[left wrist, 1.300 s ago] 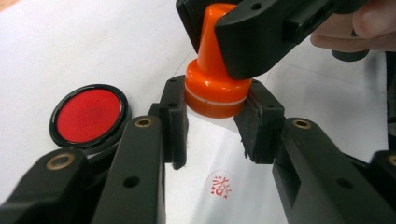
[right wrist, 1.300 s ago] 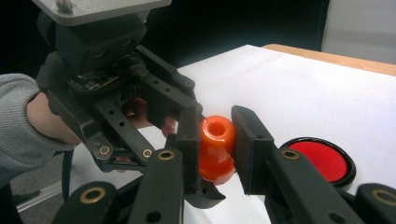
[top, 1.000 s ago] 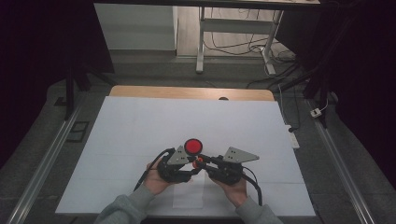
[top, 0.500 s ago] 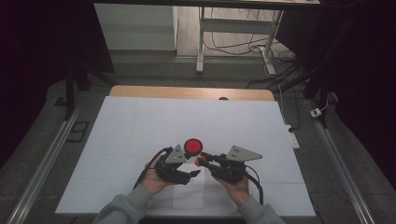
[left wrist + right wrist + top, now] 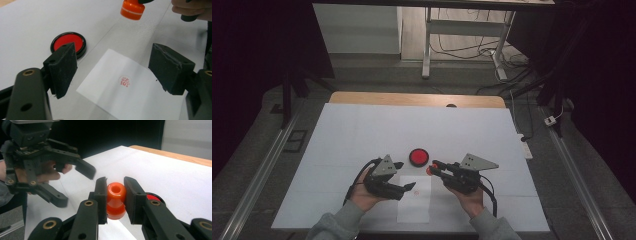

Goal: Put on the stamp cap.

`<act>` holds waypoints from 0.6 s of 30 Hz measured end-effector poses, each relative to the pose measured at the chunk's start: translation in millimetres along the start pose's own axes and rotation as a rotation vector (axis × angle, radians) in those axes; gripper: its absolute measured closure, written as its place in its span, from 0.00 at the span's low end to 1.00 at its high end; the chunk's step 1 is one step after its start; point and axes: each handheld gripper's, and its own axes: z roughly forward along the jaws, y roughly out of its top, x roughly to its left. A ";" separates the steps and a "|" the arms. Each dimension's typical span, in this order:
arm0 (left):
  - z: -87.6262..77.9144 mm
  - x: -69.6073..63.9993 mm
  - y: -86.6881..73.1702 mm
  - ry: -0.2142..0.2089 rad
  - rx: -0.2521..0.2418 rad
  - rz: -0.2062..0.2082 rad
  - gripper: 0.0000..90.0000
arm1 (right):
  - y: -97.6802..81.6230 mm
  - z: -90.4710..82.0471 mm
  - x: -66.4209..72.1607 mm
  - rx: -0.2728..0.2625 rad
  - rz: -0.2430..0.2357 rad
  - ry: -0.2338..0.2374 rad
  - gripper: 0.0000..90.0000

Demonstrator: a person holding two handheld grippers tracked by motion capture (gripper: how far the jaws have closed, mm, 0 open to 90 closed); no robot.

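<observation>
While the right gripper (image 5: 115,195) clamps its two black pads on the orange stamp (image 5: 115,200), that stamp hangs just above the white table (image 5: 362,130), near the far right corner of the slip of paper (image 5: 414,199). Seen from the left gripper view, the stamp's round base faces down and seems clear of the surface, though the gap is hard to judge. On the paper sits a small round red imprint (image 5: 124,81), roughly in the middle of the sheet. Just beyond the paper's far edge, and to the left of the stamp, lies the red ink pad (image 5: 418,156) in its black rim, open and flat on the table. The left gripper (image 5: 404,175) hovers over the paper's left edge; its jaws have just been opening and now stand wide, with nothing between them but the sheet below. Both hands come in from the near side, the grippers near each other and apart.
</observation>
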 end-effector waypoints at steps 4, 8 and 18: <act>-11.1 2.8 -7.7 0.015 -0.007 -0.013 0.25 | 0.6 -1.8 -1.5 0.005 -0.010 -0.009 0.80; -21.3 7.0 -18.9 0.038 -0.011 -0.038 0.25 | 0.8 -3.0 -3.0 0.012 -0.017 -0.017 0.80; -40.2 15.9 -47.5 0.081 -0.010 -0.106 0.25 | 1.9 -6.4 -6.6 0.017 -0.020 -0.033 0.80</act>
